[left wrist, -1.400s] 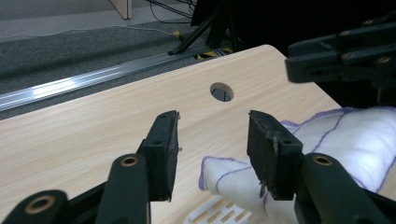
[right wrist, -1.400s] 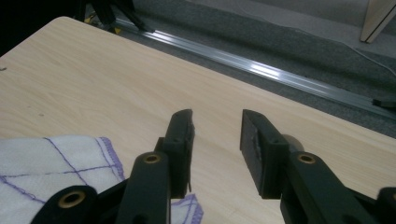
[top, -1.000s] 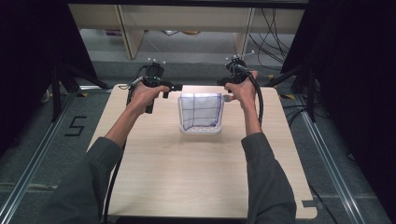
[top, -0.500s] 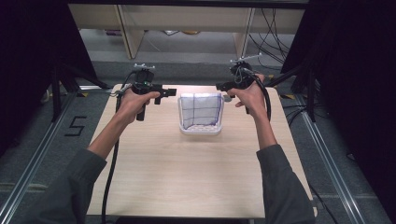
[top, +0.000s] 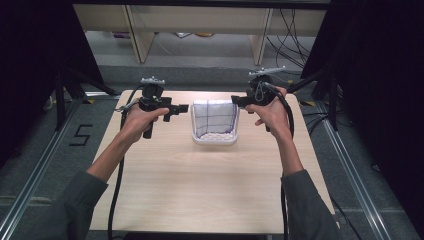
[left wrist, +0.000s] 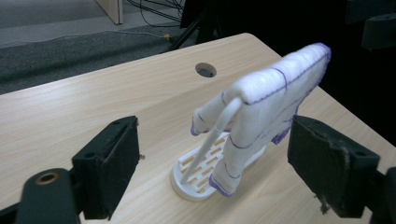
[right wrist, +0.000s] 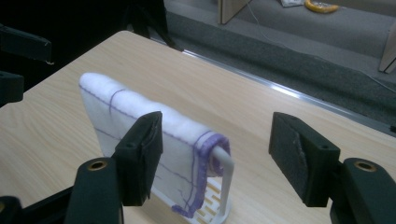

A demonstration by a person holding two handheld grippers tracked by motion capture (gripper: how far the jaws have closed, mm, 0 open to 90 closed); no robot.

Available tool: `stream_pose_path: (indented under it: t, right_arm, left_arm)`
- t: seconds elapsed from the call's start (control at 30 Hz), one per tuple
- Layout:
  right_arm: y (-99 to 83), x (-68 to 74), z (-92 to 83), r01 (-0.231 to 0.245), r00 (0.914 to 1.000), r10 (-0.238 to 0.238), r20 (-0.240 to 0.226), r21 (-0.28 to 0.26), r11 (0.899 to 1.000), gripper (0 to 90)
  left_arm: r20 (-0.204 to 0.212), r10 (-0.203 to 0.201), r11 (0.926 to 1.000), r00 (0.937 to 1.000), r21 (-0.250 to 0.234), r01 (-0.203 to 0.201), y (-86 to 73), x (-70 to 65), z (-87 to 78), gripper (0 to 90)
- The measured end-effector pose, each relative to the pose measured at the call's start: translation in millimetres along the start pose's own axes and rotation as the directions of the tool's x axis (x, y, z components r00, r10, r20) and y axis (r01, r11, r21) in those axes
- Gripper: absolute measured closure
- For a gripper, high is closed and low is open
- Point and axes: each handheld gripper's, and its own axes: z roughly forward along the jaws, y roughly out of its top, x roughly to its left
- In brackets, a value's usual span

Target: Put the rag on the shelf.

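Observation:
A white cloth with purple lines (top: pixel 215 117) hangs draped over a small white rack (top: pixel 215 141) at the far middle of the wooden table (top: pixel 200 190). My left gripper (top: pixel 182 109) is just left of the rack and points at it. Its jaws have just been opening and stand open, apart from the cloth (left wrist: pixel 266 102) ahead of them. My right gripper (top: pixel 234 102) is at the rack's right side. Its jaws have also just been opening and stand open; the cloth's end (right wrist: pixel 121 112) and the rack's bar (right wrist: pixel 226 177) lie beyond them, untouched.
A round hole (left wrist: pixel 205 70) pierces the table behind the rack. Wooden shelf legs (top: pixel 142 35) and cables (top: pixel 295 30) stand on the floor beyond the far edge. A "5" mark (top: pixel 80 135) is on the floor at the left. Bare tabletop stretches toward the person.
Both hands have drawn outward from the cloth's top corners, the left one leftward and the right one rightward. The cloth stays draped on the rack.

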Motion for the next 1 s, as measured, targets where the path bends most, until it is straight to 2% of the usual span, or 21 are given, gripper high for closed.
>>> stream_pose_path:
  t: [0.03, 0.1, 0.17, 0.2, 0.23, 0.27, 0.3, 0.43, 0.47, 0.5, 0.53, 0.57, 0.63, 0.7, 0.73, 0.8, 0.87, 0.93, 1.0]
  right_arm:
    - [-2.8, 0.6, -1.6, 0.021, 0.9998, -0.021, 0.000, -0.004, 1.000, 36.0]
    - [-7.0, 3.0, -3.0, 0.019, 0.9997, -0.019, -0.013, -0.007, 1.000, 35.9]
    - [-11.9, 5.0, -5.0, 0.042, 0.9990, -0.042, -0.014, -0.009, 0.999, 35.7]
    - [-13.5, 7.1, -6.9, 0.027, 0.9994, -0.027, -0.022, -0.006, 1.000, 35.6]
    - [-15.7, 7.4, -8.0, 0.041, 0.9989, -0.041, -0.023, -0.011, 0.999, 35.4]
    - [-17.8, 9.6, -9.4, 0.029, 0.9994, -0.029, -0.018, -0.005, 1.000, 35.2]
    - [-19.9, 9.6, -8.8, 0.044, 0.9987, -0.045, -0.024, -0.017, 0.999, 34.8]
    - [-29.0, 12.8, -12.7, 0.038, 0.9986, -0.038, -0.036, -0.008, 0.999, 34.5]
    - [-32.3, 12.4, -12.3, 0.056, 0.9976, -0.057, -0.040, -0.017, 0.998, 34.4]
    - [-34.4, 14.4, -13.3, 0.047, 0.9980, -0.048, -0.041, -0.012, 0.999, 34.3]
    - [-36.6, 14.7, -12.8, 0.061, 0.9970, -0.062, -0.047, -0.024, 0.998, 34.2]
    - [-38.1, 16.6, -13.6, 0.042, 0.9979, -0.043, -0.048, -0.023, 0.999, 34.0]
    - [-40.6, 17.4, -15.5, 0.060, 0.9969, -0.061, -0.049, -0.018, 0.998, 34.1]
    - [-43.3, 20.0, -16.7, 0.052, 0.9970, -0.054, -0.056, -0.026, 0.998, 34.1]
    - [-44.2, 19.5, -16.2, 0.069, 0.9960, -0.071, -0.054, -0.039, 0.997, 34.1]
    - [-46.3, 22.4, -18.5, 0.056, 0.9963, -0.058, -0.063, -0.033, 0.998, 34.0]
    - [-48.0, 23.1, -19.6, 0.075, 0.9946, -0.078, -0.069, -0.044, 0.996, 33.8]
    - [-50.8, 27.1, -21.4, 0.052, 0.9960, -0.056, -0.069, -0.048, 0.997, 33.6]
    - [-53.3, 28.1, -22.9, 0.071, 0.9944, -0.074, -0.075, -0.046, 0.996, 33.3]
  left_arm:
    - [0.009, -0.001, 1.0000, 1.0000, -0.005, 0.001, -2.3, -0.9, -1.1, 16.3]
    - [0.022, -0.005, 0.9999, 0.9997, -0.012, 0.005, -6.8, -2.9, -3.0, 16.3]
    - [0.026, 0.005, 1.0000, 0.9996, -0.008, -0.005, -10.9, -4.5, -5.0, 15.9]
    - [0.034, 0.005, 1.0000, 0.9994, -0.007, -0.005, -13.0, -5.2, -5.9, 15.8]
    - [0.033, 0.009, 0.9999, 0.9994, -0.008, -0.009, -15.1, -6.4, -6.7, 15.8]
    - [0.045, 0.014, 0.9999, 0.9989, -0.007, -0.013, -17.0, -7.2, -8.1, 15.8]
    - [0.051, 0.018, 0.9998, 0.9985, -0.007, -0.017, -19.0, -8.3, -9.5, 15.8]
    - [0.074, 0.031, 0.9995, 0.9968, -0.009, -0.031, -28.9, -13.2, -14.2, 15.9]
    - [0.075, 0.037, 0.9993, 0.9965, -0.010, -0.036, -31.8, -14.6, -15.0, 15.9]
    - [0.081, 0.035, 0.9994, 0.9961, -0.006, -0.034, -34.6, -16.0, -15.6, 15.9]
    - [0.086, 0.039, 0.9992, 0.9955, -0.008, -0.039, -36.8, -16.6, -15.7, 15.9]
    - [0.082, 0.037, 0.9993, 0.9959, -0.008, -0.037, -39.5, -18.1, -16.6, 15.9]
    - [0.092, 0.044, 0.9990, 0.9948, -0.007, -0.043, -44.3, -19.4, -18.4, 16.0]
    - [0.090, 0.039, 0.9991, 0.9952, -0.019, -0.037, -48.0, -20.6, -19.8, 16.0]
    - [0.098, 0.044, 0.9990, 0.9943, -0.012, -0.043, -49.2, -20.1, -21.0, 16.1]
    - [0.095, 0.041, 0.9991, 0.9946, -0.018, -0.039, -52.5, -20.8, -22.5, 16.1]
    - [0.102, 0.042, 0.9990, 0.9939, -0.020, -0.040, -56.2, -21.3, -23.7, 16.1]
    - [0.108, 0.038, 0.9991, 0.9935, -0.021, -0.036, -59.8, -22.2, -24.4, 16.1]
    - [0.111, 0.043, 0.9989, 0.9929, -0.023, -0.041, -63.8, -23.5, -24.9, 16.1]
